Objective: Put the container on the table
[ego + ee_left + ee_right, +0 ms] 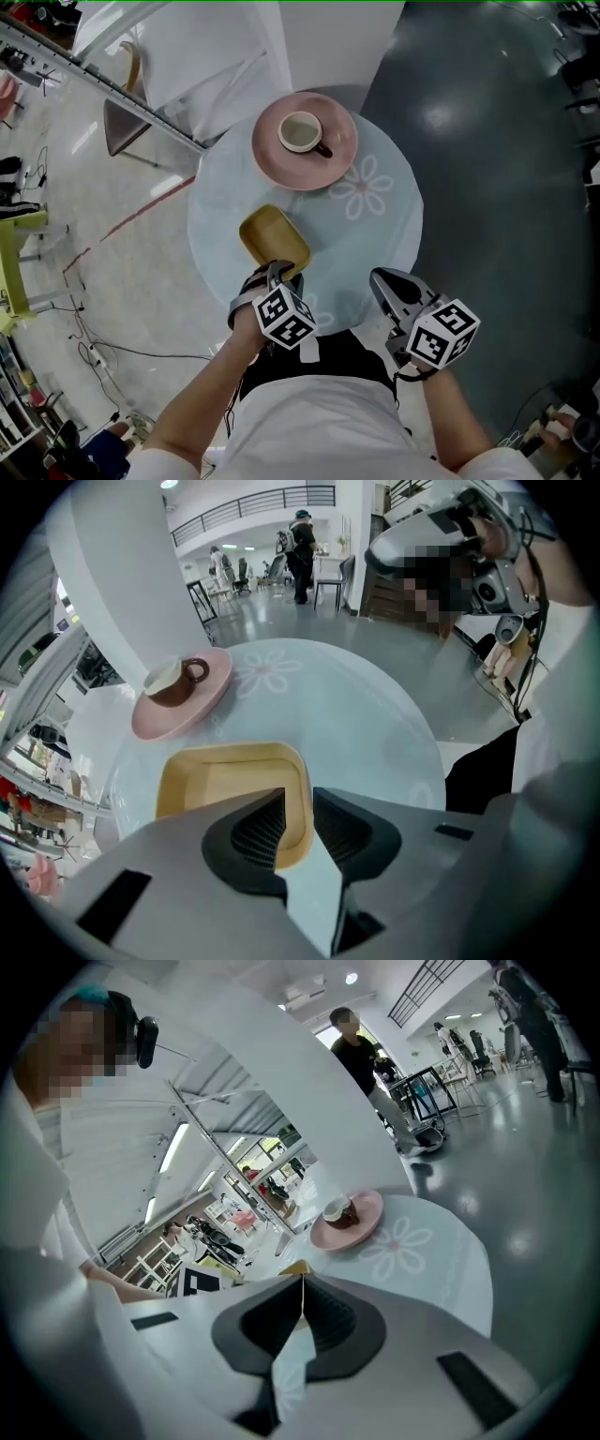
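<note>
The left claw is clenched on the near rim of the yellow container. Its own view shows the rim wall filling the gap between the two ribbed pads. The head view shows only the claw's back over that edge, with the pinch itself hidden. The container lies on the round pale bench, on its near left part. No view settles whether the gripped edge is raised off the top.

The right claw is clenched on nothing, its pads meeting in a thin line. In the head view it hangs over the bench's near right edge, apart from the container. Above its tips, its own view catches only a yellow sliver of the container.

Farther back stands a pink plate carrying a brown cup whose inside is pale. A faint flower print lies beside the plate on the bench top.

The floor is dark grey on the right and pale on the left, where cables trail. The left claw's view opens onto a bright hall with distant people. The right claw's view shows another person standing past a white column.
</note>
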`<state>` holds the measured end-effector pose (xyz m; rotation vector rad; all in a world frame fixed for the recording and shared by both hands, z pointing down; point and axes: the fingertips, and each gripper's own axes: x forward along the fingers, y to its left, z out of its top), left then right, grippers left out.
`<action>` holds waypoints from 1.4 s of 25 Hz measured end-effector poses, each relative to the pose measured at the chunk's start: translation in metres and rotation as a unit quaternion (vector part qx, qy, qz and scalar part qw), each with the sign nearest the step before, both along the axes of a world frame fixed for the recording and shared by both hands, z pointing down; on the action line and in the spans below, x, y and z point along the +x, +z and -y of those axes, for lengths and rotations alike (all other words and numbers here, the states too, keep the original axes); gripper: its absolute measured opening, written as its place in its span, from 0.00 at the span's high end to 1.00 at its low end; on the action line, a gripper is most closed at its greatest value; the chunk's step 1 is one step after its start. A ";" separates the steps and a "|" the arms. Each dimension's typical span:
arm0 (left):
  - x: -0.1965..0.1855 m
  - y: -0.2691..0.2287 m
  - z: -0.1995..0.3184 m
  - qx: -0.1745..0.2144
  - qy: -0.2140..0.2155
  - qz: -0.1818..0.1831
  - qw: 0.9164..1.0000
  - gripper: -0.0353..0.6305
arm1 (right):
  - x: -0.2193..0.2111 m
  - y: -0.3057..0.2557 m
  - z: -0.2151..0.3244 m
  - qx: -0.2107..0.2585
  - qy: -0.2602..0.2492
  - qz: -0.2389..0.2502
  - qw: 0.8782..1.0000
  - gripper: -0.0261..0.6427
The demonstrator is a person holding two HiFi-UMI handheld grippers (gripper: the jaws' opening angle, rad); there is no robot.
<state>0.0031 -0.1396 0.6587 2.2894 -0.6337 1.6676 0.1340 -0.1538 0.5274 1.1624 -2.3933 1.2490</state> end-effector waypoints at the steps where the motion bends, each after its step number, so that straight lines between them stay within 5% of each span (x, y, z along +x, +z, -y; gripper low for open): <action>1: -0.002 -0.004 0.001 0.002 -0.004 -0.004 1.000 0.80 | -0.002 -0.002 0.000 0.003 0.000 0.000 1.000 0.93; 14: -0.031 -0.071 0.017 0.054 -0.044 -0.079 0.994 0.83 | -0.034 -0.035 0.001 0.038 -0.003 -0.008 0.999 0.93; 35: -0.072 -0.186 0.049 0.131 -0.093 -0.199 0.967 0.89 | -0.072 -0.093 0.016 0.094 0.014 -0.026 0.995 0.93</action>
